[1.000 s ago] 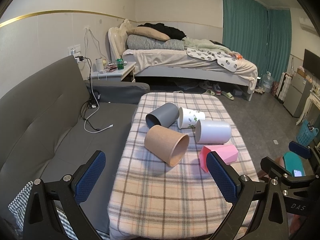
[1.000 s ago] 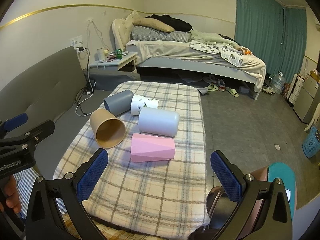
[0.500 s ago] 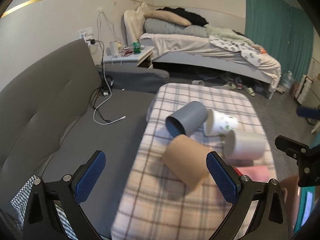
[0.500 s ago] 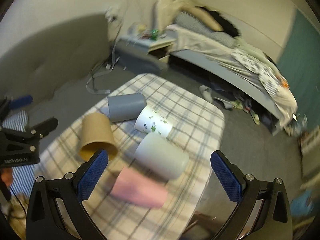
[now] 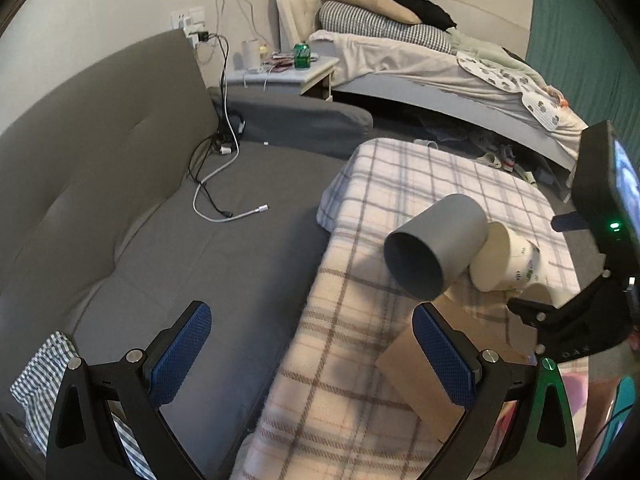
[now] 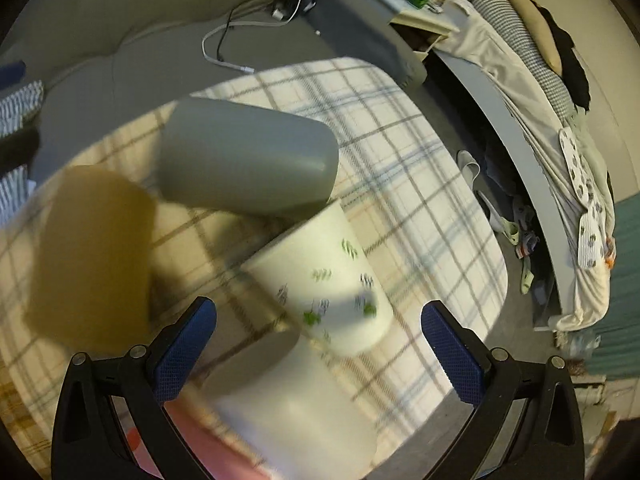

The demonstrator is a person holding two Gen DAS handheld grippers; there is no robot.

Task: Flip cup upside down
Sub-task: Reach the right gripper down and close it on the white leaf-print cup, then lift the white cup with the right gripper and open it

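- Plaid-covered table (image 5: 360, 360): soft woven cloth, rounded corners. In a sec both my tongs went from hanging back off the near edge to right over the cups; nothing flipped yet.
- Right tongs (image 6: 318, 346): wide open, empty, now low over the white leaf-print cup (image 6: 332, 280), which lies on its side mid-table. Prob my target, tho the view's blurred.
- Left tongs (image 5: 312, 356): wide open, empty, swung over the table's left edge & grey sofa (image 5: 120, 160).
- Grey cup (image 5: 436, 248): smooth matte cylinder on its side, touching the print cup, mouth toward left edge.
- Tan cup (image 6: 88, 248): cardboard-looking, on its side beside the grey one.
- Plain white cup (image 6: 296, 408): nearest me, blurred.
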